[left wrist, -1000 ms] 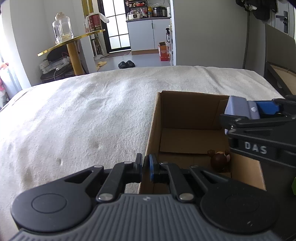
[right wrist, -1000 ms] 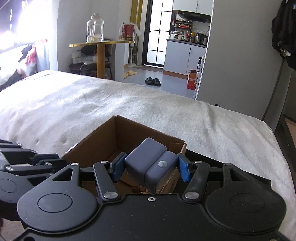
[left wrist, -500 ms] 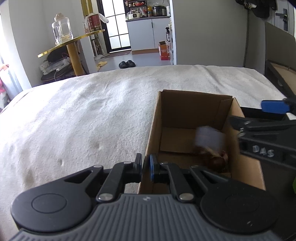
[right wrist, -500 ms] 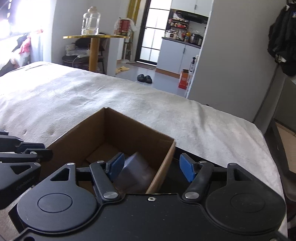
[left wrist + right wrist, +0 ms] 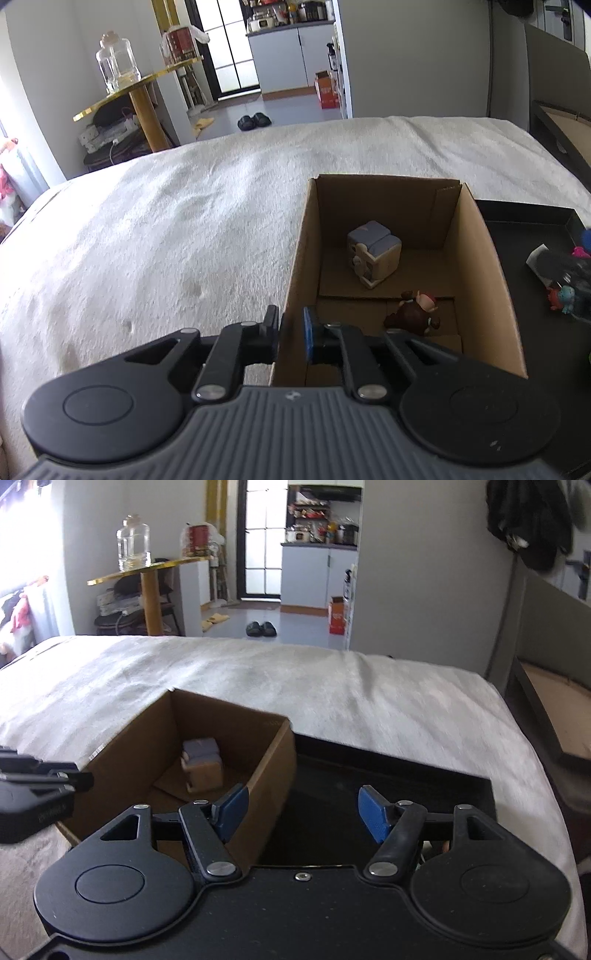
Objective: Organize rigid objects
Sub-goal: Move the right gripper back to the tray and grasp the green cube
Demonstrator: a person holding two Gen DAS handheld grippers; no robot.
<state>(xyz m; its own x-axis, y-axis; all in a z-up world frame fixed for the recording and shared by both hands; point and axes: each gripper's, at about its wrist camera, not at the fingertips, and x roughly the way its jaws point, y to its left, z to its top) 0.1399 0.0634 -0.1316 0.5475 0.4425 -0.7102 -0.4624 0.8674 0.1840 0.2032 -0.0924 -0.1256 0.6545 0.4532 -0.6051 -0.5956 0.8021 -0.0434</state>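
The left tongs (image 5: 291,334) straddle the box (image 5: 301,258) wall, their jaws just easing apart, barely gripping it. Ahead of them inside lie the grey block (image 5: 373,254) and brown figure (image 5: 413,314). The right tongs (image 5: 301,814) gape empty over the black tray (image 5: 369,775).

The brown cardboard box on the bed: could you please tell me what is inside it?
Inside the brown cardboard box lie a grey-and-cream cube-shaped toy toward the far wall and a small dark brown bear figurine nearer the camera. The box's near corner is hidden behind the left tongs.
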